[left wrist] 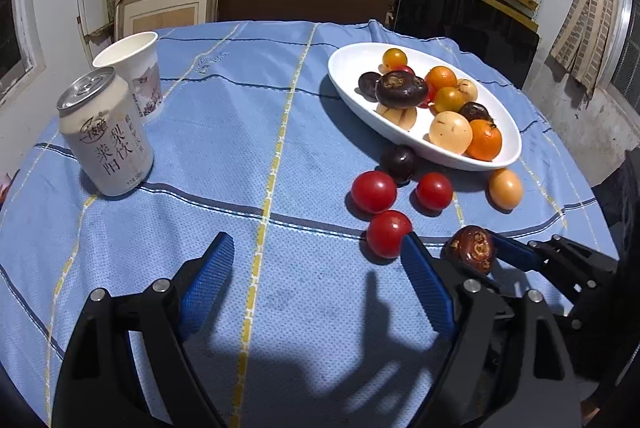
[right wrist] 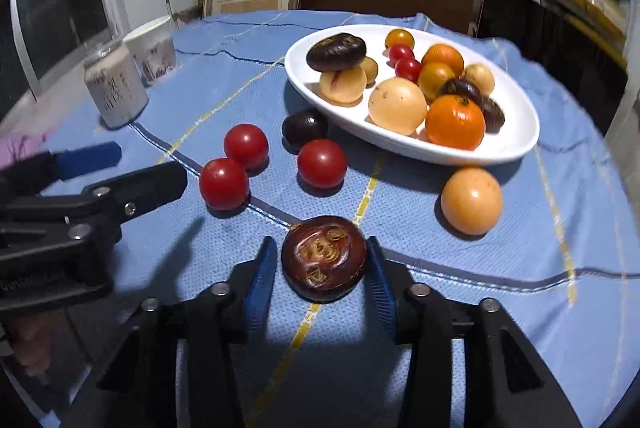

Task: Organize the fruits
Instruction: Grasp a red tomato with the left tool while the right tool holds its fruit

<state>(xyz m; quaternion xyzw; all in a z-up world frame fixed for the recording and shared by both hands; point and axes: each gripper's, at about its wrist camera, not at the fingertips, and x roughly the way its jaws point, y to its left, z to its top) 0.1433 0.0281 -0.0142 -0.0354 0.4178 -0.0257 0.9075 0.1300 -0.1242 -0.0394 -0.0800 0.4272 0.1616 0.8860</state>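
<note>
A brown water chestnut sits on the blue cloth with the blue pads of my right gripper pressed against its two sides. The same chestnut shows in the left wrist view just right of my left gripper, which stands wide open over bare cloth. Three red tomatoes, a dark plum and a tan round fruit lie loose in front of the white oval dish, which holds several mixed fruits.
A drink can and a paper cup stand at the table's far left. The left gripper reaches in from the left of the right wrist view, close to the nearest tomato. Shelves and boxes stand behind the round table.
</note>
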